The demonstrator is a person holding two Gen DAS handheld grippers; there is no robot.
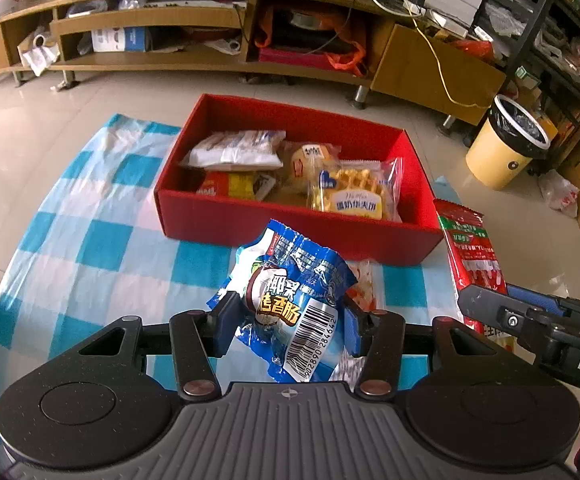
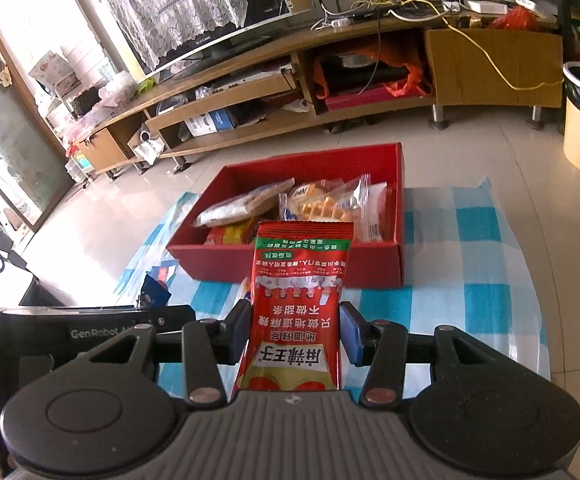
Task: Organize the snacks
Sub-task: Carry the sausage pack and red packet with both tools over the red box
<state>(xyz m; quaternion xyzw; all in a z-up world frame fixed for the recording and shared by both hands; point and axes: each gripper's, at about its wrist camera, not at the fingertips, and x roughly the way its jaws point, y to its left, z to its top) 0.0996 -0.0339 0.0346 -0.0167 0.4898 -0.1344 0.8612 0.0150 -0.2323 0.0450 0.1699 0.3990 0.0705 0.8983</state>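
While both sit before red box (image 1: 290,224) | left tongs (image 1: 287,320) clamp blue packet (image 1: 290,296) | right tongs (image 2: 296,332) seemingly pinch red packet (image 2: 300,304)

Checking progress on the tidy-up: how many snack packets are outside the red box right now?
3: blue packet in left gripper, red packet in right gripper, and one partly hidden on the cloth.

The blue packet (image 1: 294,304) is hiding a pale snack (image 1: 364,284) behind it; the red packet's (image 2: 296,312) lower end is disappearing under the gripper body.
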